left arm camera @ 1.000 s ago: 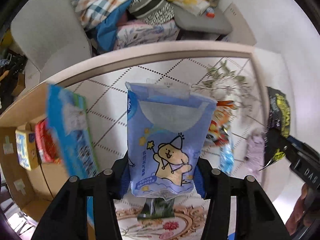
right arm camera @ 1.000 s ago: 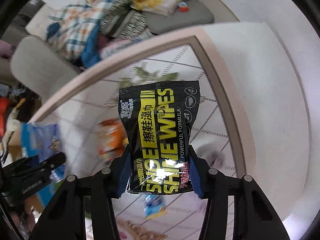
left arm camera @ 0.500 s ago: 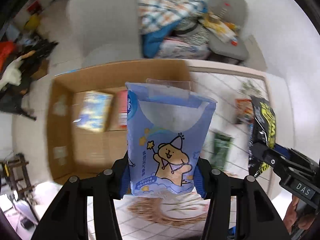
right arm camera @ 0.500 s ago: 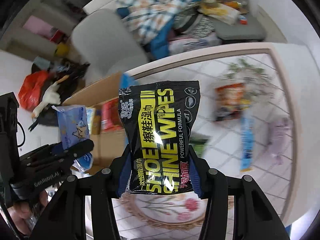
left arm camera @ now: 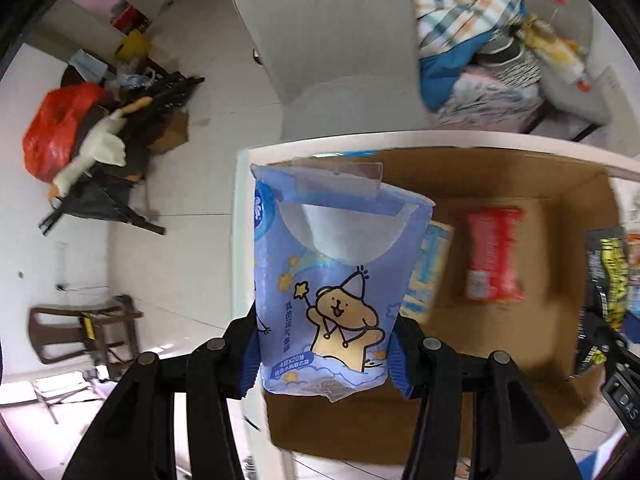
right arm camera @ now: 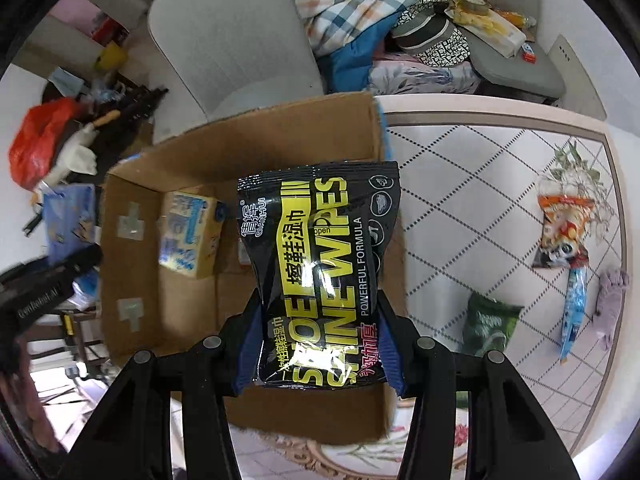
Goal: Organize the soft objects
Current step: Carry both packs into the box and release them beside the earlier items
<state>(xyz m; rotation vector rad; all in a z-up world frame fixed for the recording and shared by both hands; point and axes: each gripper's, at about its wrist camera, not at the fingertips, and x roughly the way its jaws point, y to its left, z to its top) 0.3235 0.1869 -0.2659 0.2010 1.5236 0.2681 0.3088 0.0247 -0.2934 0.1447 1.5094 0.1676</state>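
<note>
Both hands have swung from the tiled table to above the cardboard box (right arm camera: 132, 264); we read this as carrying for a drop. Our left gripper (left arm camera: 326, 354) is clamped on the blue tissue pack (left arm camera: 332, 280), our right gripper (right arm camera: 316, 354) on the black shoe wipes pack (right arm camera: 320, 276), each held upright by its lower end. Inside the box lie a yellow-blue pack (right arm camera: 190, 236) and a red pack (left arm camera: 494, 256)

1. Both views are bright with even, soft indoor light; shadows are faint.
2. Glare patches sit on the glossy black wipes pack (right arm camera: 320, 276), low on its face.
3. Motion blur smears the cardboard box (left arm camera: 560, 216) and its contents; the held packs stay sharp.
4. Fisheye distortion bends straight edges, and the corners go black.
</note>
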